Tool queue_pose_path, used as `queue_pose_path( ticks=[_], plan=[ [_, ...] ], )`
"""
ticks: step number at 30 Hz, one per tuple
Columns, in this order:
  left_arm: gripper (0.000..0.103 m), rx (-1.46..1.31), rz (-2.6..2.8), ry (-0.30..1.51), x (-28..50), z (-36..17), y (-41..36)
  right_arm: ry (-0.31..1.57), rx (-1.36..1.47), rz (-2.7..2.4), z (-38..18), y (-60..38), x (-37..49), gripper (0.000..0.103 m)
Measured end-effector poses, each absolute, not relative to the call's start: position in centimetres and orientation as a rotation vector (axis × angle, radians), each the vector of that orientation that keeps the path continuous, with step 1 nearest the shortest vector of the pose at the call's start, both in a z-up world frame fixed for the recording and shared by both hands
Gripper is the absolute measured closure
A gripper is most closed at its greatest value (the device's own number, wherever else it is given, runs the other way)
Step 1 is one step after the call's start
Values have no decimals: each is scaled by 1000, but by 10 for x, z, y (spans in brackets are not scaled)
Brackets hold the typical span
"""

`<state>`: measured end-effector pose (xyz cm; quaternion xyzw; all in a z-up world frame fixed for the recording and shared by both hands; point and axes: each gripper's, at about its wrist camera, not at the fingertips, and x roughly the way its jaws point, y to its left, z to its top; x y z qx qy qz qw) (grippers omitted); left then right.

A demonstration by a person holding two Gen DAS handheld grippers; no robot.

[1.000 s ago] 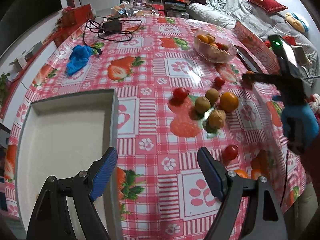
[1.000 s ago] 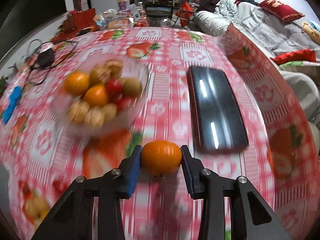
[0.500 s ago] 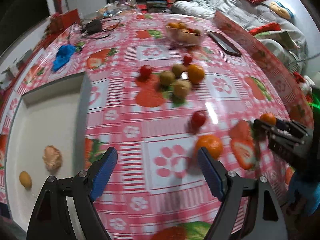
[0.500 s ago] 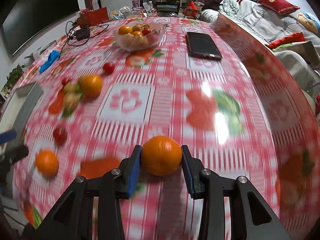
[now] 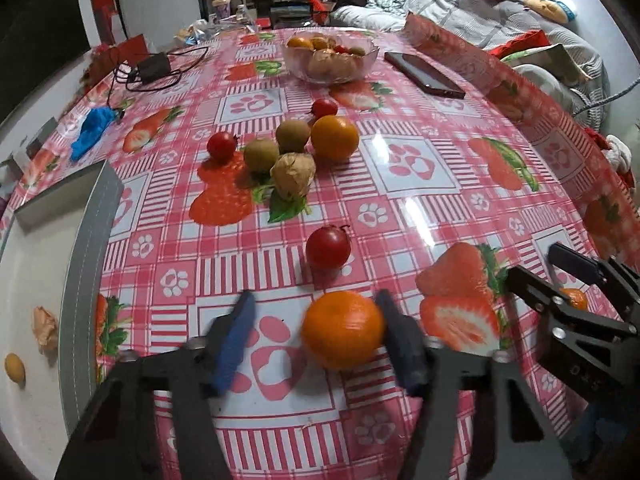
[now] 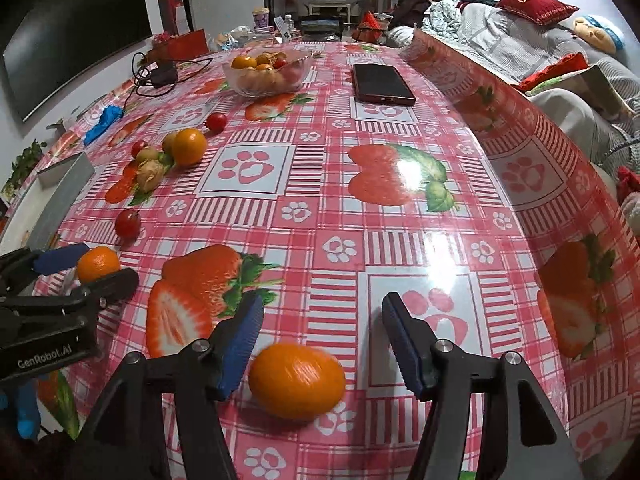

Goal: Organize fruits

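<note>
**Two oranges, two grippers on the strawberry tablecloth**

The left gripper (image 5: 316, 334) stands low over the table, its blue-padded fingers spread around an orange (image 5: 342, 329). The right-hand pad touches the fruit's side; the left-hand pad stands clear of it, so the orange is bracketed, not pinched. The right wrist view shows that same orange (image 6: 98, 264) between the two pads.

The right gripper (image 6: 322, 346) is spread wide, and a second orange (image 6: 297, 380) lies on the tablecloth (image 6: 400, 240) between its fingers, touching neither pad and blurred.

Just beyond the left gripper sits a small red fruit (image 5: 328, 247). Farther up the table a cluster lies together: a larger orange (image 5: 335, 137), two brownish-green kiwis (image 5: 293, 135) (image 5: 261, 154), a papery-husked fruit (image 5: 293, 176), and two more small red fruits (image 5: 221, 145) (image 5: 324, 107) at its edges. A glass bowl (image 5: 330, 65) heaped with fruit stands at the far end, with a dark phone (image 5: 424, 74) beside it.

At the left edge is a white tray (image 5: 90, 248) with a grey rim, holding a small yellow-orange fruit (image 5: 15, 367) and a crumpled husk (image 5: 45, 325). A blue cloth (image 5: 93, 130) lies beyond it.
</note>
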<state>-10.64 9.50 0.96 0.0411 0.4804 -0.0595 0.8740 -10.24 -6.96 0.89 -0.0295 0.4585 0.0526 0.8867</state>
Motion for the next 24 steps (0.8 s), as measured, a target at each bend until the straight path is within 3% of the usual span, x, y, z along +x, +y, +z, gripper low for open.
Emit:
queue_pose_path(
  ticks=[1, 6, 7, 9, 10, 15, 24],
  plan=[
    [67, 96, -119, 1006, -107, 10, 96, 948, -60, 109, 8, -69, -101, 40],
    [63, 63, -81, 973, -115, 10, 121, 924, -53, 93, 7, -67, -100, 37],
    [59, 62, -70, 960, -116, 10, 125, 921, -48, 93, 6, -68, -103, 35],
    [30, 69, -41, 948, -115, 7, 129, 931, -43, 92, 2, -69, -107, 6],
    [27, 65, -36, 941, -115, 6, 131, 933, -44, 88, 0, -71, -110, 1],
    [21, 59, -29, 900, -114, 3, 132, 902, -43, 76, -1, -78, -125, 1],
    [21, 50, -41, 886, -116, 2, 135, 857, -38, 56, -3, -76, -130, 0]
  ],
)
